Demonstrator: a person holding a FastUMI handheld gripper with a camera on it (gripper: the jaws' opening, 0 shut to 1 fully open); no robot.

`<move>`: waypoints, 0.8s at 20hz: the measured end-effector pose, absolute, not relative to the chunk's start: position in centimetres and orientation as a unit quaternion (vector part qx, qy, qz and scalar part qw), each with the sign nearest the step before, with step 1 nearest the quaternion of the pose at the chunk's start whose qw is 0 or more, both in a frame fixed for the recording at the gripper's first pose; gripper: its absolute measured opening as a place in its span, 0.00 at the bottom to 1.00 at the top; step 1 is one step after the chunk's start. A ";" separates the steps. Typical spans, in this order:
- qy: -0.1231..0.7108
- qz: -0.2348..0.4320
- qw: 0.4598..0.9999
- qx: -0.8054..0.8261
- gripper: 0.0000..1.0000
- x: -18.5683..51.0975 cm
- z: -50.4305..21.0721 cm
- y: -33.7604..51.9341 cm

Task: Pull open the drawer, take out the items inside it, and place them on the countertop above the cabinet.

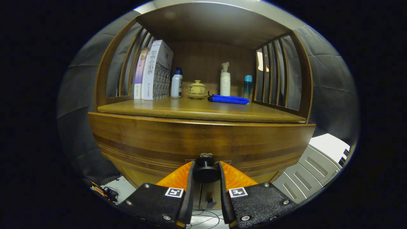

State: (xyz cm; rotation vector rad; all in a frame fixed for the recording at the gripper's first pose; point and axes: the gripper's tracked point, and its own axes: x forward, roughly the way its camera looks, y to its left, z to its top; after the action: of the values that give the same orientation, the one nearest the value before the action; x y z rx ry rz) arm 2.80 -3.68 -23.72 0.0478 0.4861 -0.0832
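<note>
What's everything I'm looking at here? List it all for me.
Drawer front: one, brown wood, below the countertop.
Knob: one, black, on the drawer front, between the fingers.
Countertop: one, brown wood, above the drawer.
Books: about three, white and purple, upright at the countertop's back left.
Small bottle: one, white with blue cap, beside the books.
Lidded cup: one, cream, on a saucer, mid-countertop.
Pump bottle: one, white, behind the cloth.
Cloth: one, blue, folded.
Teal bottle: one, beyond the cloth.
Gripper: one, fingers closed on the knob.

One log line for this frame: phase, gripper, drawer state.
phase: grasp knob | gripper: fingers closed on drawer knob | drawer: looks shut | countertop: blue cloth, lidded cup, bottles, books
</note>
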 end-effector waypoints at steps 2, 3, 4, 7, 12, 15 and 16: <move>0.243 -0.047 0.969 0.030 0.37 1.5 -23.5 -3.8; 0.242 -0.049 0.969 0.031 0.37 0.7 -23.3 -3.8; 0.244 -0.051 0.968 0.031 0.37 0.1 -23.2 -3.7; 0.245 -0.052 0.968 0.028 0.37 -1.4 -22.9 -3.5; 0.249 -0.052 0.967 0.018 0.37 -3.8 -22.3 -3.4; 0.255 -0.055 0.965 0.007 0.37 -5.3 -22.0 -3.4; 0.258 -0.056 0.965 0.005 0.37 -5.8 -21.8 -3.3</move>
State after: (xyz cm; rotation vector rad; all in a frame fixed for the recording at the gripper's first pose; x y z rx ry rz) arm -5.82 -3.32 -21.78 0.0098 0.5212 -0.1138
